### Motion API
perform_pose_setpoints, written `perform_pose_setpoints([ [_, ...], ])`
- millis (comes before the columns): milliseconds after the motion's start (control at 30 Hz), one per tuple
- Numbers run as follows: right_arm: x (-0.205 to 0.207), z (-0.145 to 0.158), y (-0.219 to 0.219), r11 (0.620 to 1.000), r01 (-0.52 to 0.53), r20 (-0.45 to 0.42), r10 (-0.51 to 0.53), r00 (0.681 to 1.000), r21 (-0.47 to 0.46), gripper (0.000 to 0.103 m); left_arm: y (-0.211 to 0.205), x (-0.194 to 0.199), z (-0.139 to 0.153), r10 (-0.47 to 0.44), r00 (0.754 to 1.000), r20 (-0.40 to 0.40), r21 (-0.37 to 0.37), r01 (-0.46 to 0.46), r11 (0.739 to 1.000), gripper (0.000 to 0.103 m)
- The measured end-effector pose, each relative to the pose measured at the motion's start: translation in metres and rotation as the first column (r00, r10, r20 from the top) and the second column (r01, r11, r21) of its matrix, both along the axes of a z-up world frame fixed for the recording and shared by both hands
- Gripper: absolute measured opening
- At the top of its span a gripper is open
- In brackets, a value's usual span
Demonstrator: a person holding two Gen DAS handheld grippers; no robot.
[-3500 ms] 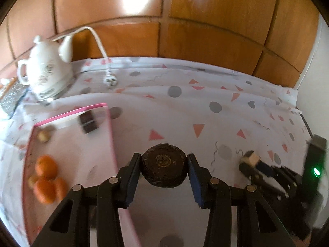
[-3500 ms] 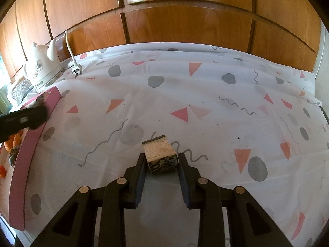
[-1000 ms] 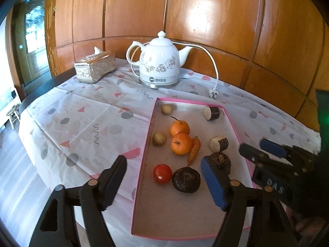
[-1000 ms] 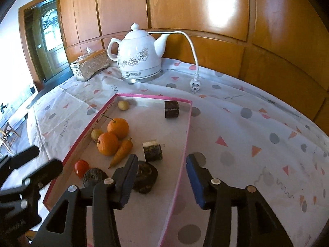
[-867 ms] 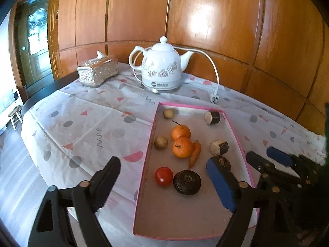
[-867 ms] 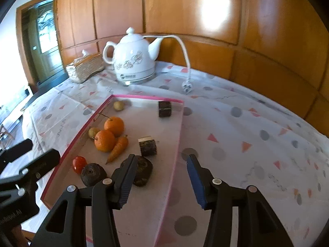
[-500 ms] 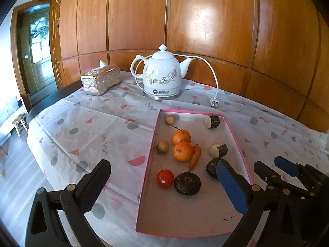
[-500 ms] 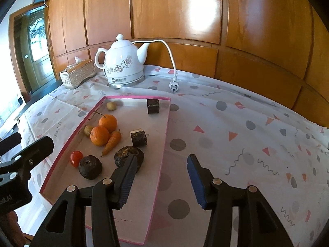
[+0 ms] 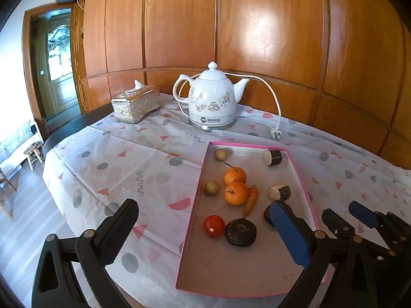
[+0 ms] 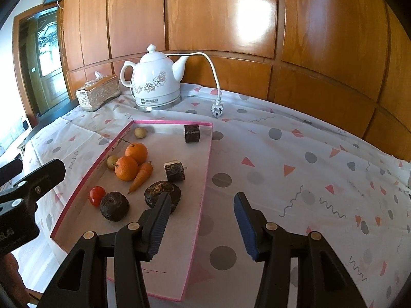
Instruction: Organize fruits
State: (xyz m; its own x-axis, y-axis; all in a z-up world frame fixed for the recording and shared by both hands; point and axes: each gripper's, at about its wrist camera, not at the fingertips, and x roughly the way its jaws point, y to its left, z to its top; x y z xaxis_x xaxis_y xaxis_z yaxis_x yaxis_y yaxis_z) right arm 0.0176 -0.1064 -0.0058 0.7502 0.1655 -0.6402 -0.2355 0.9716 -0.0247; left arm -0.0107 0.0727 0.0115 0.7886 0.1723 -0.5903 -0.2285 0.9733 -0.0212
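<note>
Both grippers hover empty over the pink-rimmed tray [image 10: 205, 164]: the left gripper [image 9: 203, 228] spread wide, the right gripper [image 10: 203, 227] half spread. All the produce (two mandarins [image 9: 234, 184], carrot, tomato, dark lumps) lies inside, so withdraw high, clear of the rim.

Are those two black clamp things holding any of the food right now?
No. The left gripper and right gripper are both open and empty; all the food lies loose in the pink tray.
</note>
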Motion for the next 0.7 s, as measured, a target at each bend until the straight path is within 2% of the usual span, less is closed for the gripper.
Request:
perform_pose_setpoints([
  [533, -0.003, 0.001, 0.001, 1.000, -0.009, 0.009, 0.009, 1.000, -0.005, 0.052, 0.002, -0.002, -0.001, 0.014, 1.000, 0.009, -0.015, -0.014, 1.000, 0.103],
  [600, -0.003, 0.000, -0.003, 1.000, -0.002, 0.009, 0.002, 1.000, -0.002, 0.052, 0.000, -0.002, 0.000, 0.004, 1.000, 0.015, -0.013, -0.004, 1.000, 0.096],
  [667, -0.003, -0.001, -0.008, 1.000, 0.007, 0.007, -0.007, 1.000, -0.002, 0.052, -0.002, -0.001, -0.001, -0.007, 1.000, 0.013, -0.009, 0.008, 1.000, 0.097],
  [700, -0.003, -0.001, -0.012, 1.000, 0.015, 0.006, -0.015, 1.000, -0.001, 0.052, -0.002, 0.000, -0.001, -0.013, 1.000, 0.005, -0.023, 0.013, 1.000, 0.101],
])
